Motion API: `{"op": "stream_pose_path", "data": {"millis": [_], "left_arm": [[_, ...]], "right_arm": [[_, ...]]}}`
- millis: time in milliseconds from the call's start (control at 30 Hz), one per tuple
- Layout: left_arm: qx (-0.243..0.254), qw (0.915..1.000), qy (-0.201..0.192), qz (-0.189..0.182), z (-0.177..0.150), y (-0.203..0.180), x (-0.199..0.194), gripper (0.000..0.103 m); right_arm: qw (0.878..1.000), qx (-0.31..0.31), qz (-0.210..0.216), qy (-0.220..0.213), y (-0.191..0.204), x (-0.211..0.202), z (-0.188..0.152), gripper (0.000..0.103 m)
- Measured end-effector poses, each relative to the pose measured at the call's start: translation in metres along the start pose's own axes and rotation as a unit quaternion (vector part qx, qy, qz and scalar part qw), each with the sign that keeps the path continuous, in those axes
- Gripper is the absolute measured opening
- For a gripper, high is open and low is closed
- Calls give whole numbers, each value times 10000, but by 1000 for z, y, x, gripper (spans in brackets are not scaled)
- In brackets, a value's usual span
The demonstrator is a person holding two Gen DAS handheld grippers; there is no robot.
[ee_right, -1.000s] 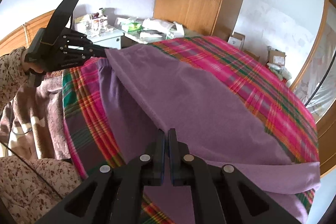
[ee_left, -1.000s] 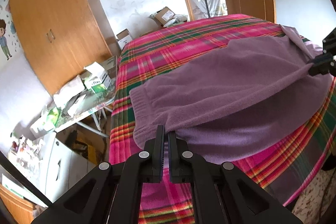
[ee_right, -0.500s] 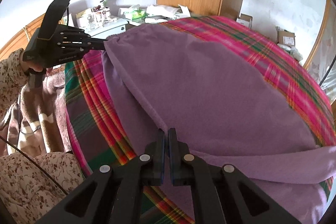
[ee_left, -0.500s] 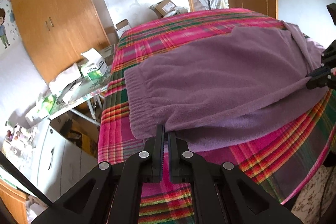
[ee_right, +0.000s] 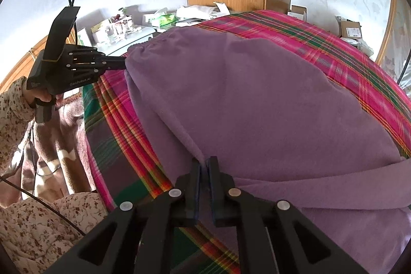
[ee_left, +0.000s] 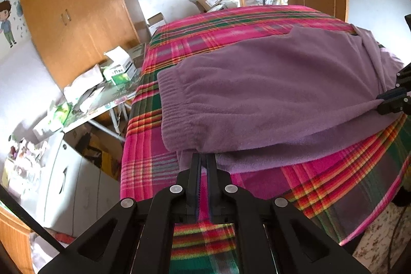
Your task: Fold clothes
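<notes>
Right gripper (ee_right: 204,166) first, nearest the lens: its jaws are opening, with a pinch of the purple garment's (ee_right: 257,99) folded edge between the tips; the pads look to be just letting go, though I cannot tell if they touch the cloth. Left gripper (ee_left: 203,158) sits at the waistband end, jaws all but together on the fleece hem at 12 o'clock from its tips. From the right wrist view that same gripper shows at 10 o'clock, held in a hand (ee_right: 42,96) with a floral sleeve, its nose on the gathered waistband corner.

The garment lies folded over on the plaid bedspread (ee_left: 231,25), near the bed's front edge. Its long axis runs from one gripper to the other, waistband at the left, leg end at the right, where a loose strip (ee_right: 321,186) trails off toward 3 o'clock. So each hand has one end of the near edge. My read: the lengthwise fold is laid, and the next fold would bring end to end along that axis. Beyond, a cluttered table (ee_left: 102,99), then a wardrobe (ee_left: 72,12)
</notes>
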State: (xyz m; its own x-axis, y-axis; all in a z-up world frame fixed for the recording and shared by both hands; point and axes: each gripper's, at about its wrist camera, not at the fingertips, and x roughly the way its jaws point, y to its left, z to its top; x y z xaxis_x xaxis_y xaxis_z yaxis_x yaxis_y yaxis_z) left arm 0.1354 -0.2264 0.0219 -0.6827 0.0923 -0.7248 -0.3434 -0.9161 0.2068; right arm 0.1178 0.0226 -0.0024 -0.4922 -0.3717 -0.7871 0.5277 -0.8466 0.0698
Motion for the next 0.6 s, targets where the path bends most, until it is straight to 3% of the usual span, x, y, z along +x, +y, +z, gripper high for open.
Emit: {"op": "stream_pose_path", "data": {"millis": [200, 367, 533, 600], "left_arm": [[-321, 9995, -79, 18, -5, 1, -19, 5], [-518, 9971, -495, -249, 2, -9, -45, 5], [-8, 9953, -522, -819, 23, -47, -44, 6], [277, 9920, -554, -1100, 35, -70, -39, 7]], "right_arm": [[9990, 110, 426, 16, 6, -5, -4, 8], [9984, 125, 499, -241, 8, -23, -6, 8], [9973, 502, 110, -533, -21, -51, -15, 10], [9964, 650, -118, -530, -36, -60, -21, 21]]}}
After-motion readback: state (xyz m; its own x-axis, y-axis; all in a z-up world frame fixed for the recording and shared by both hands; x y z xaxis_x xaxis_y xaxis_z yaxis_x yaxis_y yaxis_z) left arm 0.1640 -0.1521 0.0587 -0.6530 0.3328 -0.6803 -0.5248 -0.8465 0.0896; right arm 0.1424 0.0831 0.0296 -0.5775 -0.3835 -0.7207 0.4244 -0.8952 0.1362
